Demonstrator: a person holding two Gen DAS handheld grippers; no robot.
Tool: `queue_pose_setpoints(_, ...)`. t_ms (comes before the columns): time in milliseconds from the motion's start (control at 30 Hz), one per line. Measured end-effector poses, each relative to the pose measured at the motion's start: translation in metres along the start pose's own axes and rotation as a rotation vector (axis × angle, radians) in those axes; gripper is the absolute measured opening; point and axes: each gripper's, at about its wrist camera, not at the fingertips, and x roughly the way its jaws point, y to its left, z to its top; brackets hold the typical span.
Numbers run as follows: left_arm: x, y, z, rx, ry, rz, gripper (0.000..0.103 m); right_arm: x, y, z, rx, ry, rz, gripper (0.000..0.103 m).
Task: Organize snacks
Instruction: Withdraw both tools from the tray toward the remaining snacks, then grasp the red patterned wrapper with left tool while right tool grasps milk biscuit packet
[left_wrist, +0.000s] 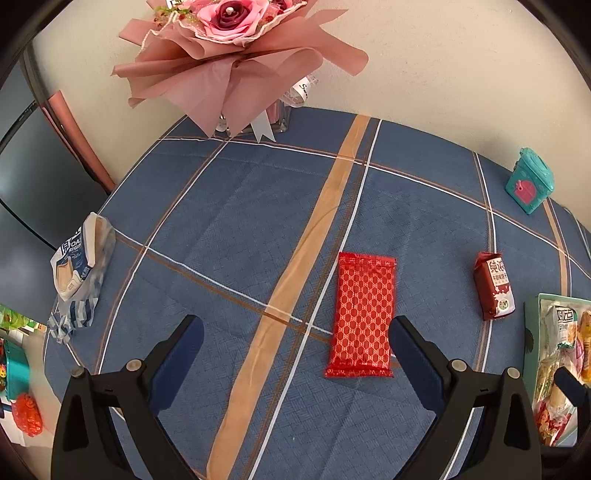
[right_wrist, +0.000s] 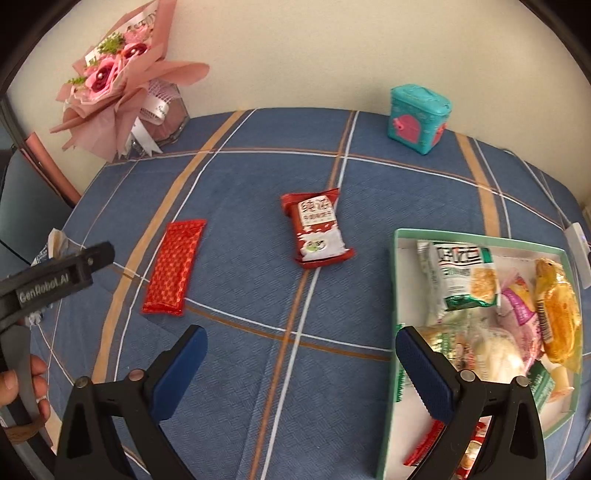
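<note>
I hold both sets of fingers spread wide with nothing in them: my left gripper (left_wrist: 295, 345) hovers over the tabletop (left_wrist: 221, 221) with the flat red patterned packet (left_wrist: 362, 314) lying just inside its right finger, and my right gripper (right_wrist: 301, 356) hangs beside the half-filled box (right_wrist: 393, 280) of snacks. The dark red milk-snack packet (right_wrist: 317, 230) and a blue-and-white bag (left_wrist: 75, 266) near the edge lie loose. The flat packet may slip from a shallow pinch.
</note>
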Motion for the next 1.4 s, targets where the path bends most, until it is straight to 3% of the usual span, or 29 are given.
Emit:
queue_pose_setpoints(367, 0.018, -0.009, 0.016, 0.020, 0.013, -0.008, 0.100, 0.010, 0.004, 0.024, 0.033, -0.021, 0.041, 0.103)
queue_pose_setpoints(900, 0.046, 0.019, 0.014, -0.096, 0.069, -0.076, 0.100, 0.033, 0.017, 0.083, -0.018, -0.021, 0.028, 0.102)
queue_pose_setpoints(1067, 0.057, 0.009, 0.009, -0.104, 0.096, -0.125, 0.100, 0.051, 0.018, 0.092, -0.049, 0.005, -0.063, 0.090)
queue_pose_setpoints(1267, 0.071, -0.014, -0.001, -0.073, 0.118, -0.157, 0.100, 0.074, 0.005, 0.094, -0.045, 0.063, -0.093, 0.075)
queue_pose_setpoints(1400, 0.075, -0.022, -0.003, -0.068, 0.123, -0.177, 0.100, 0.088, 0.003, 0.090, -0.058, 0.092, -0.105, 0.070)
